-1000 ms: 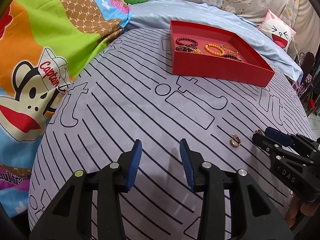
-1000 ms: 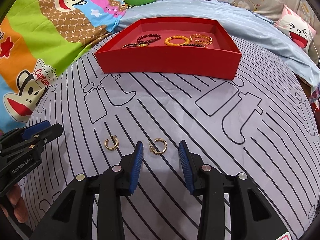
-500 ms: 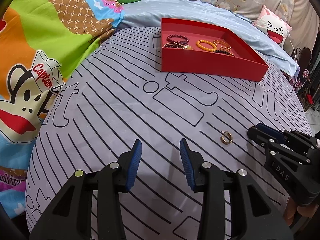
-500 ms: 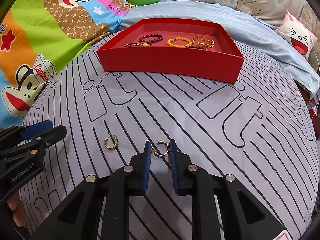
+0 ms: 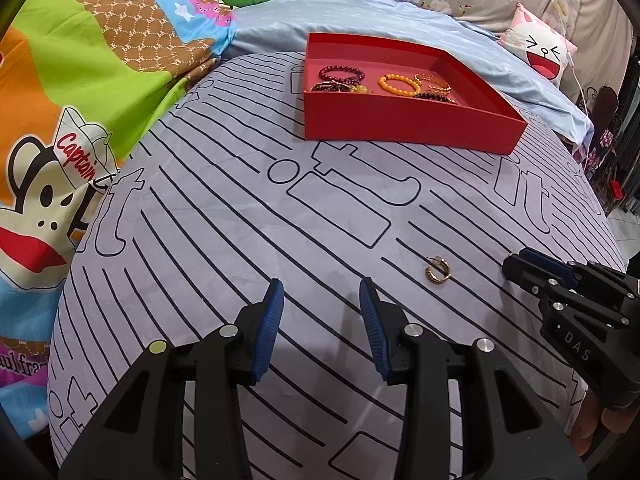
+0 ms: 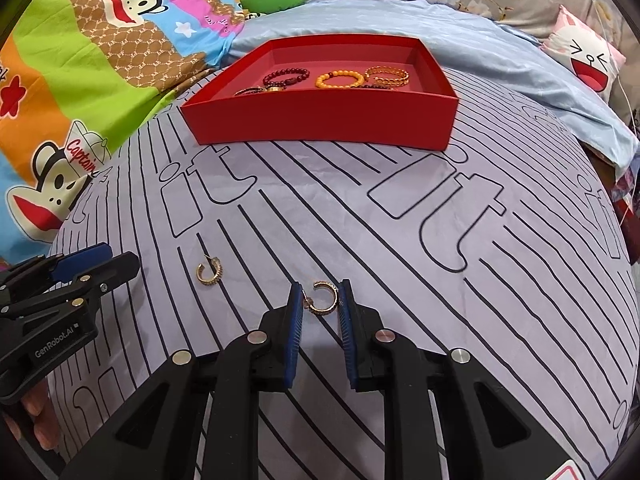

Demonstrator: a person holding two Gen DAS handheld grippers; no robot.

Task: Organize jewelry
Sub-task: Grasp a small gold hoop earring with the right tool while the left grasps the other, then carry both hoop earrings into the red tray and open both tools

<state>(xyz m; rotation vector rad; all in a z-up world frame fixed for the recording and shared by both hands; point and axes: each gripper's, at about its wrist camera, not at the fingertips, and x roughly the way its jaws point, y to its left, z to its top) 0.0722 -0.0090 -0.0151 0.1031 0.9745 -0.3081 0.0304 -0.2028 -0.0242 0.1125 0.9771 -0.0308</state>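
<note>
My right gripper (image 6: 321, 287) is shut on a gold hoop earring (image 6: 320, 311) that lies on the striped sheet, with a blue pad against each side of it. A second gold hoop earring (image 6: 210, 273) (image 5: 438, 273) lies loose to its left. My left gripper (image 5: 321, 292) hovers open over the bare sheet with nothing between its pads, left of that loose earring. Further back sits the red tray (image 6: 320, 124) (image 5: 400, 126) with several bead bracelets inside. Each gripper shows at the edge of the other's view: the right gripper (image 5: 520, 265), the left gripper (image 6: 100, 258).
The striped grey sheet (image 5: 340, 208) covers a rounded bed top that falls away at the right edge. A cartoon monkey quilt (image 5: 80, 100) lies at the left, a blue blanket (image 6: 500, 64) behind the tray, and a white cat cushion (image 5: 544, 50) at the back right.
The right gripper's jaws have closed in from wide apart until they clamp the nearer earring. The left gripper has stayed open in much the same place.
</note>
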